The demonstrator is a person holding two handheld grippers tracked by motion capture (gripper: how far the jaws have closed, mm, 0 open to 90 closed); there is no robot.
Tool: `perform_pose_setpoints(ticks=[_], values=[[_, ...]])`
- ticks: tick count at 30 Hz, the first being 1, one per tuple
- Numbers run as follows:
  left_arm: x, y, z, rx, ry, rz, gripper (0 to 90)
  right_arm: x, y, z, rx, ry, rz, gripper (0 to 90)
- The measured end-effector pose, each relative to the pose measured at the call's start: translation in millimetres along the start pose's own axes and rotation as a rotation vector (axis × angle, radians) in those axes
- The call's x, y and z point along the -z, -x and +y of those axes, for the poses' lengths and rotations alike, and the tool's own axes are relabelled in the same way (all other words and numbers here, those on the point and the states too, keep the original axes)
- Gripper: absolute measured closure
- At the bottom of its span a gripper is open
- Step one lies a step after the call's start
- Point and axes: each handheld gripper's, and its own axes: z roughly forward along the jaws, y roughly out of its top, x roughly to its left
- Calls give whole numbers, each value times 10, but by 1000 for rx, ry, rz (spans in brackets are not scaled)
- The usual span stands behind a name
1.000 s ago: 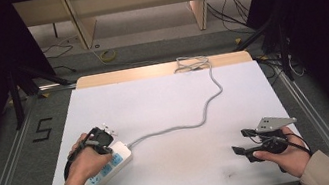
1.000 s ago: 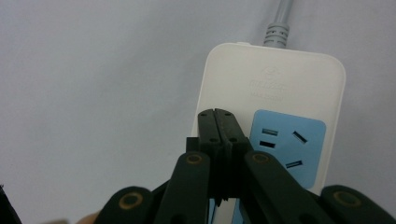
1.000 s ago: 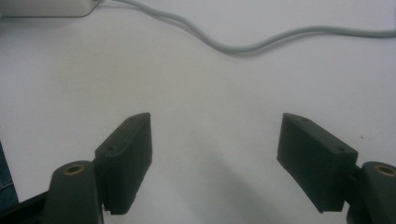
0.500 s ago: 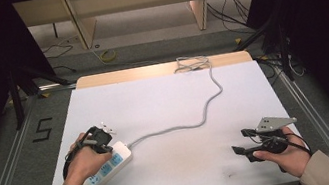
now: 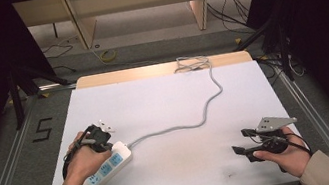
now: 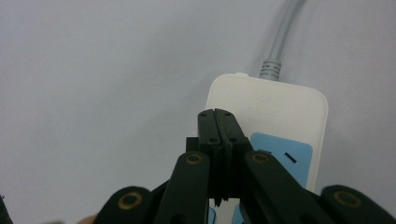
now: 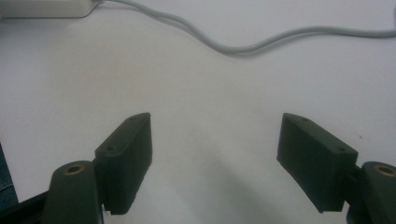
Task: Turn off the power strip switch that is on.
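Note:
A white power strip [image 5: 113, 163] with blue socket faces lies near the table's front left, and its grey cable [image 5: 206, 111] snakes to the back edge. My left gripper [image 5: 104, 144] hovers over the strip's cable end. In the left gripper view its jaws [image 6: 217, 119] are pressed together above the strip [image 6: 280, 105], beside the first blue socket, and nothing shows between them. My right gripper [image 5: 241, 142] rests at the front right, wide open with nothing between its jaws [image 7: 215, 140]. The cable [image 7: 243, 46] and a corner of the strip [image 7: 42, 8] lie beyond it.
A small white plug-like piece [image 5: 104, 127] lies on the white table [image 5: 167, 92] just behind the left gripper. The cable's spare length is bunched at the far edge [image 5: 193, 62]. Dark frames and floor cables surround the table.
The left gripper has edged very slightly to the left over the strip. The right gripper has stayed still.

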Motion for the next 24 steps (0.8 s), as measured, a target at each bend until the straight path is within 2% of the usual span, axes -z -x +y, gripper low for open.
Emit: perform_pose_setpoints(ticks=[12,20,24], values=[[62,30,20,-18,56,13,871,0,-2,0,1,1,0,271],[107,51,44,-9,129,14,838,0,-1,0,1,1,0,271],[126,69,57,-15,159,-3,802,1,0,-1,4,0,1,271]])
